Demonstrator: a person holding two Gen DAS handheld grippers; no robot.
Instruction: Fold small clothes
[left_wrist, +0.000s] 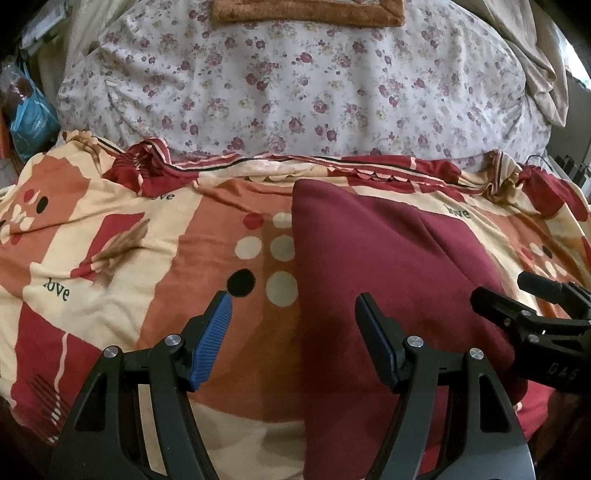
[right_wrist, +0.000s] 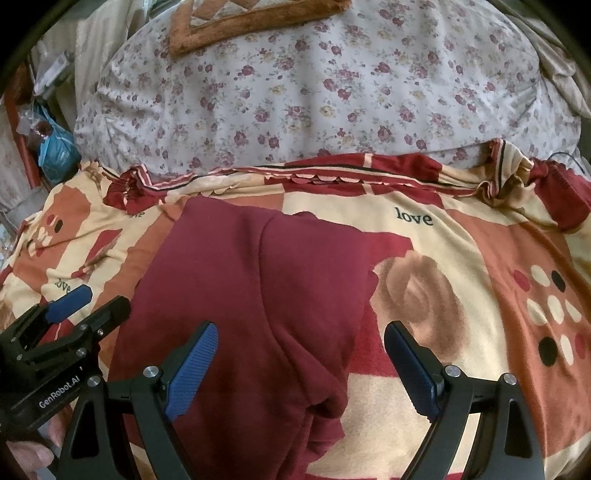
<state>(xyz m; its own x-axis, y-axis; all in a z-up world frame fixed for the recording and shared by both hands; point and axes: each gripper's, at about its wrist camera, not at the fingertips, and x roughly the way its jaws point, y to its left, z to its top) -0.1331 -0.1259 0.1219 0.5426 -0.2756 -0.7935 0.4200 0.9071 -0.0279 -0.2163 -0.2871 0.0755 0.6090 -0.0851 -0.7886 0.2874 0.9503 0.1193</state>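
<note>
A dark maroon garment (left_wrist: 391, 266) lies folded flat on the patterned bedspread (left_wrist: 110, 258). My left gripper (left_wrist: 293, 304) stands open above the garment's left edge, its blue pads clear of the cloth. In the right wrist view the same garment (right_wrist: 258, 288) shows a fold line down its middle. My right gripper (right_wrist: 301, 328) hovers open over the garment's right front part, with nothing pinched. Each gripper shows in the other's view: the right gripper (left_wrist: 500, 288) at the right edge, the left gripper (right_wrist: 101, 299) at the lower left. A hand (right_wrist: 26, 454) holds the left one.
A floral quilt (left_wrist: 295, 92) is piled behind the bedspread, with a brown fuzzy mat (left_wrist: 306, 13) on top. A blue bag (left_wrist: 29, 118) sits at the far left and a beige cloth (left_wrist: 539, 66) hangs at the right.
</note>
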